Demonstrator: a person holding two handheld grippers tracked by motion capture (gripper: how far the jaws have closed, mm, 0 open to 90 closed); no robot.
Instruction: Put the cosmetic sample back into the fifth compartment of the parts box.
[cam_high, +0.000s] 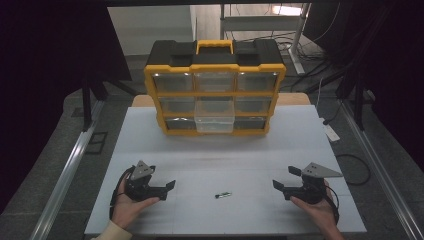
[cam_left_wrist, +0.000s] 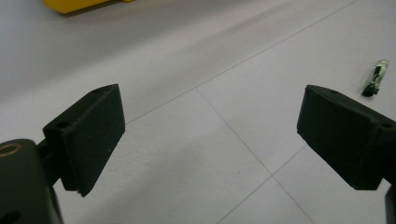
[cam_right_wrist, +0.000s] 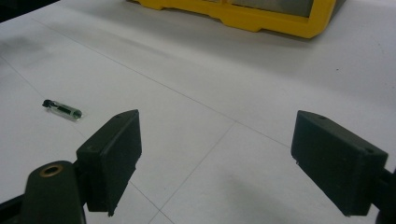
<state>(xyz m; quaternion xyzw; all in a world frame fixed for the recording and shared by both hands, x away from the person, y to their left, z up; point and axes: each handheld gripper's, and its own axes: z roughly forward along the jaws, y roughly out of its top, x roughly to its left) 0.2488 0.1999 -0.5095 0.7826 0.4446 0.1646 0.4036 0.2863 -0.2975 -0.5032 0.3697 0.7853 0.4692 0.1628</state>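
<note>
A small clear packet with a green and black part lies on the white table, near the front and between both hands. My left gripper rests to its left, held in a hand, its jaws wide open and pointing right. My right gripper mirrors it on the other side, also open and empty. Along the left gripper, the packet sits beyond the right jaw. From the right gripper, the packet lies to the far left of the jaws.
A yellow and black drawer organizer with clear drawers stands at the back of the table; its middle drawer in the lowest row is pulled out. Its yellow base shows ahead of the right gripper. Cables lie on the floor at right.
</note>
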